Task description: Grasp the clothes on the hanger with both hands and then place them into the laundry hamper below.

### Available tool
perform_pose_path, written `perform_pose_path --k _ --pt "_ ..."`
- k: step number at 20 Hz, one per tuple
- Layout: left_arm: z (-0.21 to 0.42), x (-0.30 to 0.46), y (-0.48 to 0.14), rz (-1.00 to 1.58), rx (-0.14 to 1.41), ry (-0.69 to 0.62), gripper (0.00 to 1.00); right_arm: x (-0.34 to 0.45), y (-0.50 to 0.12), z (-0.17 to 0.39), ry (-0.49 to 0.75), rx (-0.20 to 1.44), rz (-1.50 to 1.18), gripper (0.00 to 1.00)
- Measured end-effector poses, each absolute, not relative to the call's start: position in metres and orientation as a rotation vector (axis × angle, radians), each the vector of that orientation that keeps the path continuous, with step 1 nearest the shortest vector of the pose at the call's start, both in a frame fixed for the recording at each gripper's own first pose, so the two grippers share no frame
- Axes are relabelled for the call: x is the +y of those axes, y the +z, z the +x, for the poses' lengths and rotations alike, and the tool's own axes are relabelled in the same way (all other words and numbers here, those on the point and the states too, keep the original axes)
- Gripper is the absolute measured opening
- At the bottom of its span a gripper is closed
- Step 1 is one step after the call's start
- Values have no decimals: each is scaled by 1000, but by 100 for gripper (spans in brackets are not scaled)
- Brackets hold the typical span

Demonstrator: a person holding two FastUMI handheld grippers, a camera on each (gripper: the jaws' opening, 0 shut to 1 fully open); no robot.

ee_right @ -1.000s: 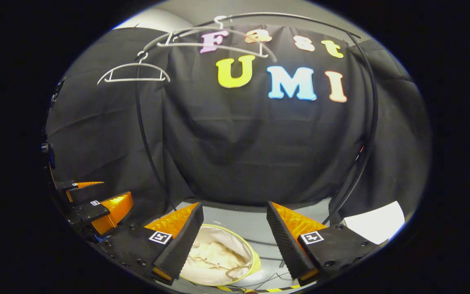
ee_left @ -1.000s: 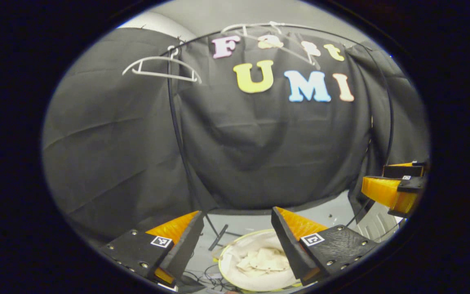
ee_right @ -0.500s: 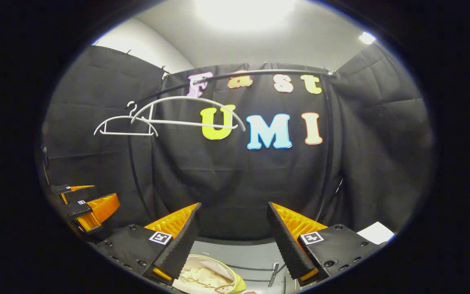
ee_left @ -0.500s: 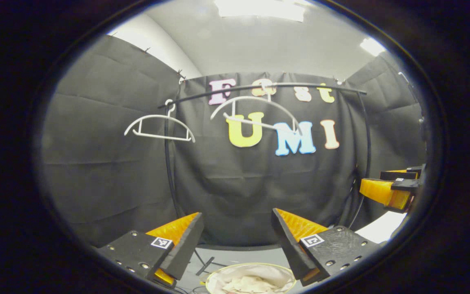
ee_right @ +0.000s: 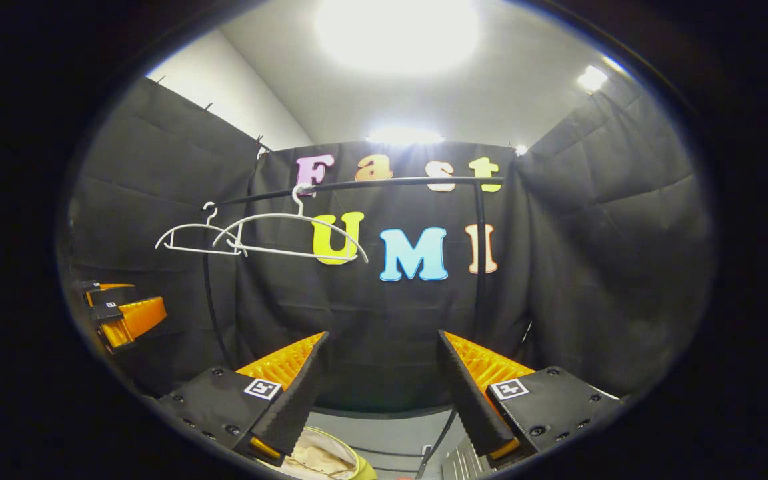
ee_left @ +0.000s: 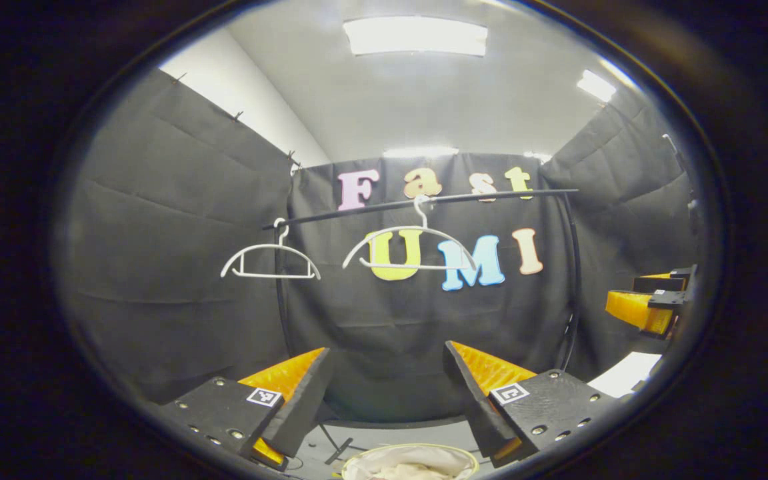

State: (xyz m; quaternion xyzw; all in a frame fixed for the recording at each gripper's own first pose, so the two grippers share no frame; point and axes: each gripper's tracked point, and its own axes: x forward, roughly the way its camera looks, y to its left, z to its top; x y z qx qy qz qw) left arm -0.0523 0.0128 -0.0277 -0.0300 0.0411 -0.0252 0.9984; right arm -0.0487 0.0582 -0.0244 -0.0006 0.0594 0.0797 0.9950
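Two bare white hangers (ee_left: 411, 248) (ee_left: 269, 261) hang from the black rail (ee_left: 491, 195); the same hangers (ee_right: 291, 237) (ee_right: 197, 239) appear in the right gripper view. The hamper (ee_left: 411, 461) with a yellow rim lies low between my left gripper's fingers, with cream clothes (ee_left: 397, 472) inside. In the right gripper view the hamper (ee_right: 324, 460) shows at the bottom edge. My left gripper (ee_left: 385, 360) stands open and holds nothing. My right gripper (ee_right: 382, 343) is open too, with nothing in it. Each gripper appears at the side of the other's view: the right one (ee_left: 647, 303), the left one (ee_right: 121, 310).
The rail's black uprights (ee_left: 282, 293) (ee_right: 479, 267) stand in front of the cloth wall. A white panel (ee_left: 624, 373) lies low on the right. Ceiling lights (ee_left: 416, 35) shine overhead. Dark cables (ee_right: 437, 440) run along the grey floor.
Both views have tilted up and drawn back: the rail and hangers sit lower and farther off, the ceiling shows, and the hamper has slid to the bottom edge. Both grippers stay open.
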Motion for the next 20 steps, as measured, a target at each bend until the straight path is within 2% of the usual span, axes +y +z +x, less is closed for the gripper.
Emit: perform_pose_path --k 8,9,20 --pt "-75 14 3 -56 3 -50 100 34 -9 -66 137 70 -15 98" --pt "-77 14 3 -62 -2 -50 99 34 -7 -67 140 65 -20 96" --pt "-90 13 10 -76 -24 -53 100 34 7 -76 146 19 -15 98"
